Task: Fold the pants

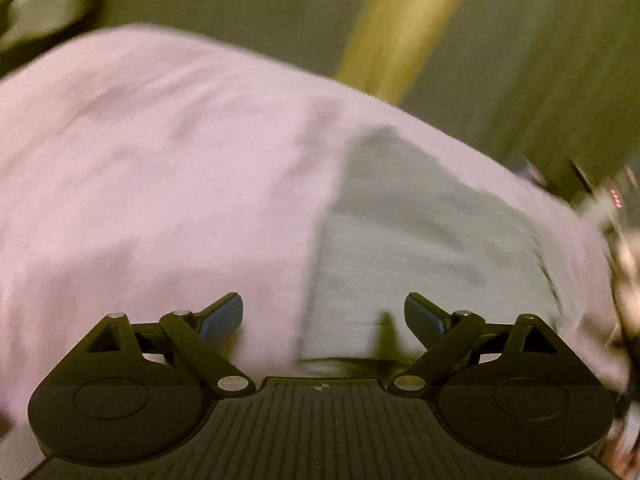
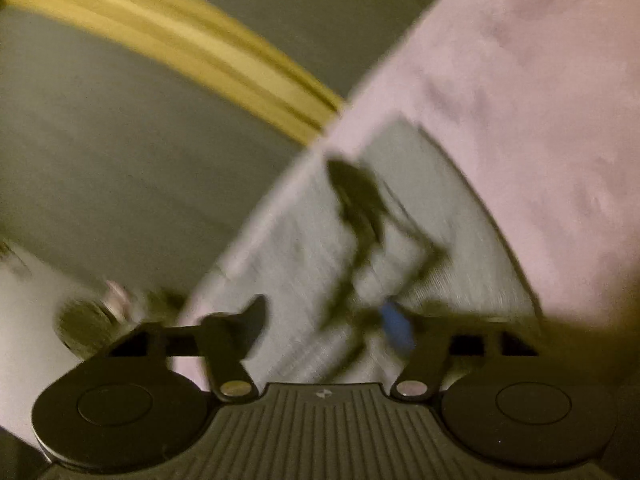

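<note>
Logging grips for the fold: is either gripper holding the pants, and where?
Left gripper: open, holding nothing. Right gripper: over the grey pants, but blur hides any grip.

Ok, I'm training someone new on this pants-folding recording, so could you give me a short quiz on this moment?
1. True or false: the left tongs are clamped on the grey-green fabric pants.
2. The pants lie on: A) a pink cloth sheet; B) a bare wooden board; C) a blue towel.
3. What colour is the broad stripe on the floor beyond the sheet?

Key: 1 false, they stand open with nothing between them; 2 A; 3 yellow.
</note>
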{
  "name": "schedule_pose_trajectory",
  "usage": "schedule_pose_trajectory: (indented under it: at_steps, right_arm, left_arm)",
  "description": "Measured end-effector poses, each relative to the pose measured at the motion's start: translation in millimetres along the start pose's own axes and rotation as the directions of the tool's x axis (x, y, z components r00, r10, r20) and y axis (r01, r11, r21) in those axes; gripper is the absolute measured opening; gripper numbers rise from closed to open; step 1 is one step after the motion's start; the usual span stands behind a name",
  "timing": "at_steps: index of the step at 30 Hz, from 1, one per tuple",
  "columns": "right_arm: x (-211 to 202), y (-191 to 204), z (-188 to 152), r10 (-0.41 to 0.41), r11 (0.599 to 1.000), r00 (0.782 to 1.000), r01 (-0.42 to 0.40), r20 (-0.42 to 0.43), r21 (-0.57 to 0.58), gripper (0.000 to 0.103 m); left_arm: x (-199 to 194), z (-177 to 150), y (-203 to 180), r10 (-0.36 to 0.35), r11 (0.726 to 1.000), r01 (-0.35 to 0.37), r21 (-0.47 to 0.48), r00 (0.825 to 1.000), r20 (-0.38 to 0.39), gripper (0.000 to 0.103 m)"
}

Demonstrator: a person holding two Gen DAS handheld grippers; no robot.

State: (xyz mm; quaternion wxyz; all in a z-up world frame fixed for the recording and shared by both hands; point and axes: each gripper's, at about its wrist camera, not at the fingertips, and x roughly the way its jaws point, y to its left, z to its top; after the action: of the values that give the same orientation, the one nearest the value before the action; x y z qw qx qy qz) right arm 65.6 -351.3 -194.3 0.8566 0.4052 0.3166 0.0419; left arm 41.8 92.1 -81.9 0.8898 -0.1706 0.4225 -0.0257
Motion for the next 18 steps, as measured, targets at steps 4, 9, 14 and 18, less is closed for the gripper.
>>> schedule_pose_trajectory:
  at_steps: [4,9,14,18]
  right_arm:
    - [21.0,-7.0,-19.1,-0.170,0.984,0.971,0.176,-0.169,0.021,0.007]
    - [6.1,11.8,-15.8,-0.201,0.979,0.973,0.197,-0.115,-0.052,0.010]
    - [9.6,6.8,-12.3,-0.188,0.982,0.978,0.185,-0.095,-0.033,0.025]
    - [15.5,-2.9,-11.8,-0.233,0.972,0.964,0.235,-0.132,0.003,0.020]
  left_arm:
    - [-2.3,6.1,21.0,-0.034,0.990,0.036,-0.133,0.999,0.021,0.095]
    - [4.4,4.5,20.1,-0.055,0.990,0.052,-0.129,0.998,-0.018,0.095]
    - [13.3,5.1,25.5,-0.078,0.982,0.070,-0.178,0.996,-0.040,0.095]
    - [14.6,5.7,38.3,-0.109,0.960,0.090,-0.267,0.992,-0.058,0.095]
